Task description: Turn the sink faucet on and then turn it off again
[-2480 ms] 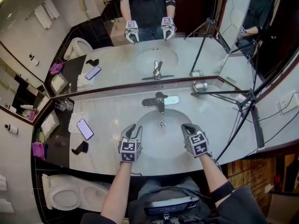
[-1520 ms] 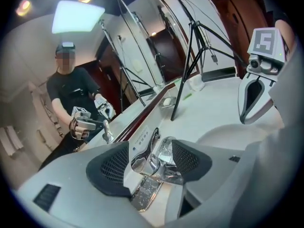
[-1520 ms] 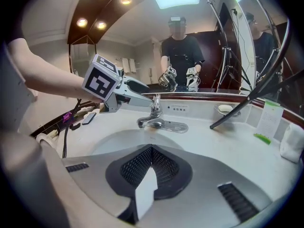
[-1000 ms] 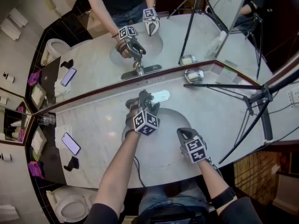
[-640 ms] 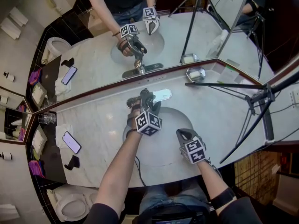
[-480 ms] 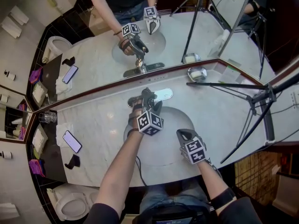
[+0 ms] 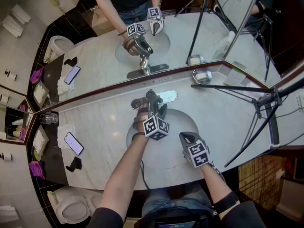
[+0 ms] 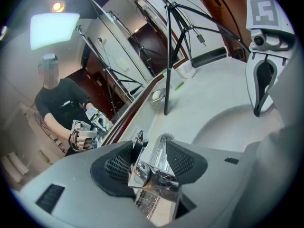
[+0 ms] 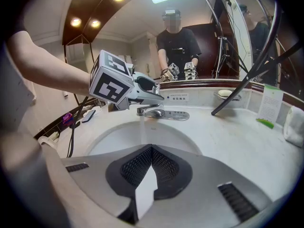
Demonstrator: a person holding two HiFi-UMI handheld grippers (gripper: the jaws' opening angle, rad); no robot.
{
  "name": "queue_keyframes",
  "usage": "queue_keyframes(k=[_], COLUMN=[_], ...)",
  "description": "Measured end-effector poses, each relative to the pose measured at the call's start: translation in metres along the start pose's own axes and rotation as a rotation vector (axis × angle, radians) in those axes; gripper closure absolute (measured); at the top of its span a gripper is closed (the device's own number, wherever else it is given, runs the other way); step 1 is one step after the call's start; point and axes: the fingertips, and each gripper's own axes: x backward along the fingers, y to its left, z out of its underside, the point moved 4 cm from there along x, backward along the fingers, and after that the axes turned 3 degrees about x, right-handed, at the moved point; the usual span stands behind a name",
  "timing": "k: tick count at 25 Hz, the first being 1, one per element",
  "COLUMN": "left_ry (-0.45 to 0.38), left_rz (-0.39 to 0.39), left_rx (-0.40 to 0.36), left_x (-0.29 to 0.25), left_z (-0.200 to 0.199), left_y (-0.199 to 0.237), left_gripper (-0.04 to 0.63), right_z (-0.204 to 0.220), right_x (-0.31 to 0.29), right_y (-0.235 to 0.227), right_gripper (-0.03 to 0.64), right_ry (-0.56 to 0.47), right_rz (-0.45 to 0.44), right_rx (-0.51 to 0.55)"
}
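pale marble countertop [image 7: 104, 122] under a wide mirror [image 7: 109, 51], sink basin [image 7: 178, 123] at mid front edge. left gripper [image 8: 152, 152], jaws just narrowed, pinching faucet handle [image 8: 159, 158] at basin's back edge; water [image 9: 142, 127] running. right gripper [image 9: 151, 175] pressed together, empty, over basin's front right rim.

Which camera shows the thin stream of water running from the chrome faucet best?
The right gripper view: the thin stream of water falls side-on from the chrome faucet into the white basin. Head and left gripper views show no stream.
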Motion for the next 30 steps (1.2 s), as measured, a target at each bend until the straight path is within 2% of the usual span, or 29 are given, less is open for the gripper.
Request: queue_keyframes(k=[11,17,23,28,30], left_ry=[0.029,0.038,0.062,0.053,0.050], left_rz=[-0.011,-0.015,0.047,0.046,0.046], left_rx=[-0.064,-0.070,-0.054,-0.033,-0.004], left_x=[0.001,0.001,0.002,0.035,0.053], left_z=[-0.004,-0.003,0.001,-0.002,-0.002], left_y=[-0.018,-0.018,-0.020,-0.023,-0.023], left_gripper=[0.403,0.403,0.403,0.402,0.414], right_z=[0.006,0.009,-0.001,-0.020,-0.028], right_x=[0.005,0.011,0.025,0.037,0.042], right_y=[-0.008,-0.009,-0.006,-0.009,-0.008], right_gripper=[0.594,0.594,0.595,0.594,0.594], right_ry=[-0.002,-0.006,-0.018,-0.043,-0.055], right_rz=[0.014,0.019,0.021,0.032,0.034], right_rx=[-0.007,-0.011,0.003,0.032,0.040])
